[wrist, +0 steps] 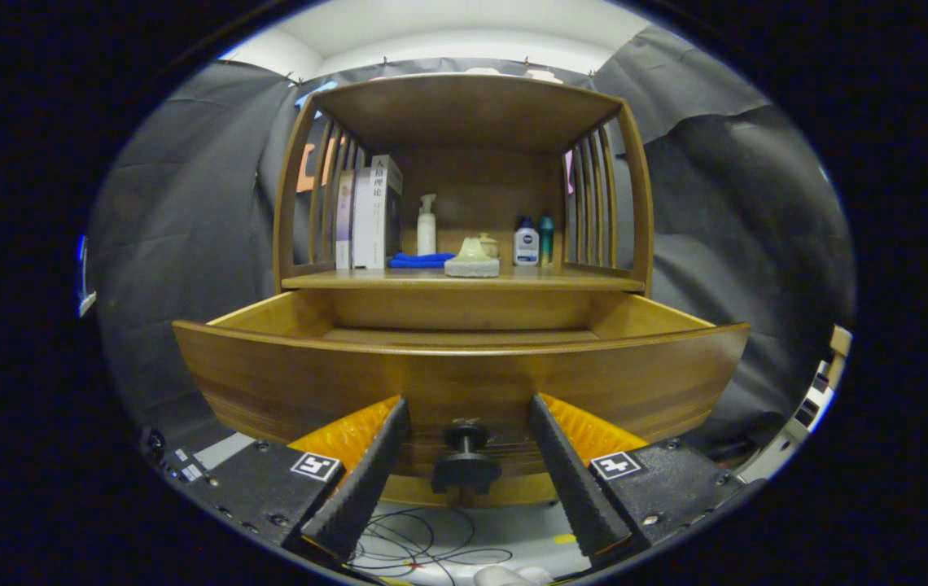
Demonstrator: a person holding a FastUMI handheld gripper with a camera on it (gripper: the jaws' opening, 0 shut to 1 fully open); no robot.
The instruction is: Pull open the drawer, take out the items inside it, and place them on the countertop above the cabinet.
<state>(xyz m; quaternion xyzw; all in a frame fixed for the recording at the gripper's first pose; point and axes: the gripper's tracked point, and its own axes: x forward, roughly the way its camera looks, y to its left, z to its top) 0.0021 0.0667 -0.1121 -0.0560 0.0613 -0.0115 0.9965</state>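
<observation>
The wooden cabinet (464, 203) stands ahead, its drawer (464, 370) pulled well out below the countertop (562, 281). What lies inside is hidden behind the drawer front. The black knob (465, 456) sits between the spread fingers of the gripper (468, 423), untouched. Opening seems done; next, lift over the front and reach in.

- A white book (367, 213) stands upright on the cabinet's tabletop (464, 279), its spine carrying a column of dark Chinese characters, too small to read with certainty.
- A small white bottle (526, 244) on the same tabletop bears a dark blue label; its lettering cannot be made out.
- Each gripper (469, 435) finger base carries a square black-and-white coded marker (316, 466), with no readable words.
</observation>
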